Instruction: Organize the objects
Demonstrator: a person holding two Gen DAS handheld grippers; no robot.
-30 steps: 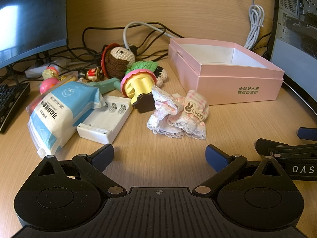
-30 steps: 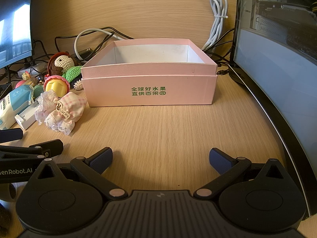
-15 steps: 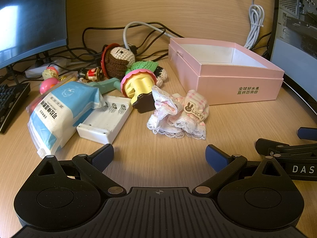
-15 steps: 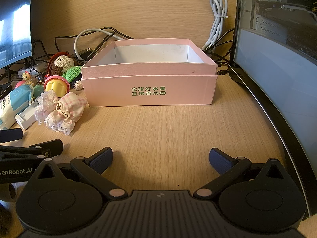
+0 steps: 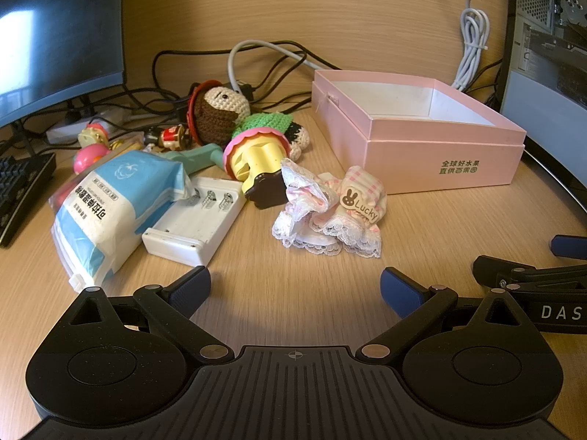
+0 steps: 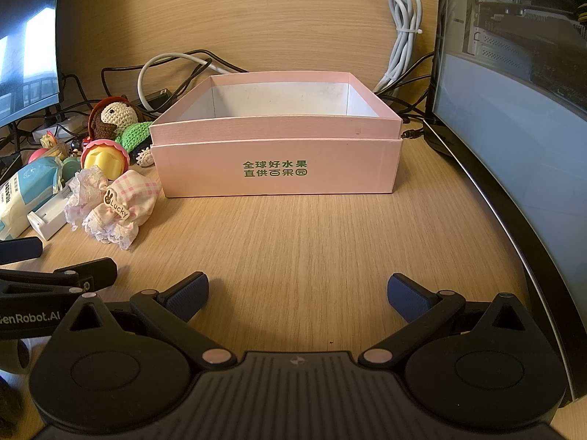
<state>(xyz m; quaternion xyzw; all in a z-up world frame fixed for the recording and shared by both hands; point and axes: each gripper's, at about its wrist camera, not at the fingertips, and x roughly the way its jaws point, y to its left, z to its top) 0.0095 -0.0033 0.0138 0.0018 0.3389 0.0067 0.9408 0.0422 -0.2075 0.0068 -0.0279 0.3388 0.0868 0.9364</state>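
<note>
An open pink box [image 5: 440, 154] [image 6: 275, 172] stands on the wooden desk, empty inside. Left of it lies a pile: pink lace cloth with a "Lucky" tag [image 5: 330, 216] [image 6: 113, 205], a yellow and pink toy [image 5: 256, 157], a crochet doll [image 5: 223, 110], a white battery charger [image 5: 194, 223] and a blue tissue pack [image 5: 106, 205]. My left gripper [image 5: 295, 288] is open and empty, just short of the cloth. My right gripper [image 6: 297, 295] is open and empty, in front of the box.
A monitor [image 5: 55, 29] and keyboard [image 5: 18, 194] stand at the left. A second monitor [image 6: 513, 146] runs along the right. Cables [image 5: 256, 58] lie behind the pile. Small figurines [image 5: 95, 143] sit at the back left.
</note>
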